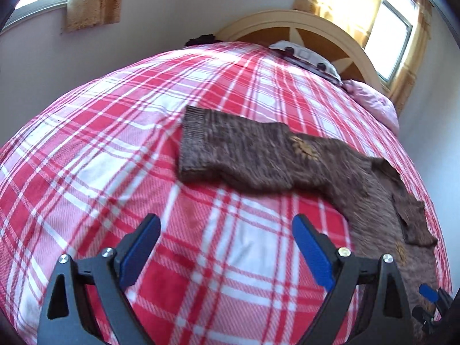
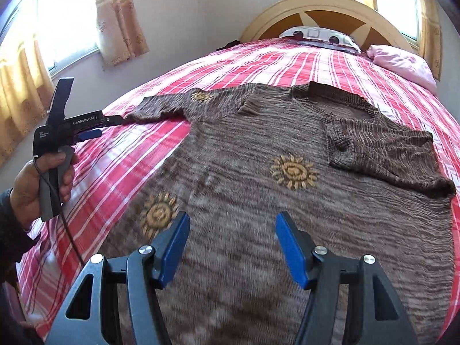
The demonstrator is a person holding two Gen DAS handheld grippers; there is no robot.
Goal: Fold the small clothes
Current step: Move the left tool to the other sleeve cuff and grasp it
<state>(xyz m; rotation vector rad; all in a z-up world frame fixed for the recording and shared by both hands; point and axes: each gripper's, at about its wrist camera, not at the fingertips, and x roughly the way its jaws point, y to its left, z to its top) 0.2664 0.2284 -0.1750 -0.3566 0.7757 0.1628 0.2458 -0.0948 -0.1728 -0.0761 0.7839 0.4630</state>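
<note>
The sweater (image 2: 258, 155) lies flat on the bed (image 2: 120, 172), face up, collar toward the headboard (image 2: 325, 8) and hem toward the person. Its long axis runs from near the right gripper (image 2: 233, 247) up toward the pillows (image 2: 402, 60).

The relation that matters is the two sleeves. The sleeve on the right of the right wrist view is already turned in over the chest, its cuff lying near the collar. The other sleeve (image 1: 230, 149) lies stretched out sideways, across the body's axis, with its cuff pointing away from the body over the plaid cover.

In the left wrist view, that sleeve lies ahead of and slightly right of the left gripper (image 1: 227, 247), well apart from the fingers (image 1: 141, 253), which hang over bare cover. The fingers are spread wide with nothing between them. The right wrist view shows the same gripper in a hand (image 2: 43, 184) off the sweater's left edge, pointing toward the sleeve's cuff.

The right gripper hovers over the lower body of the sweater, its fingers (image 2: 290, 253) partly apart and empty; cloth is below them, not between them.

The left gripper is plainly the nearer one to the open sleeve, so the next move is probably its own: reach forward to the cuff and carry it inward across the body. The knit looks soft and loose, so the sleeve may drag or bunch.
</note>
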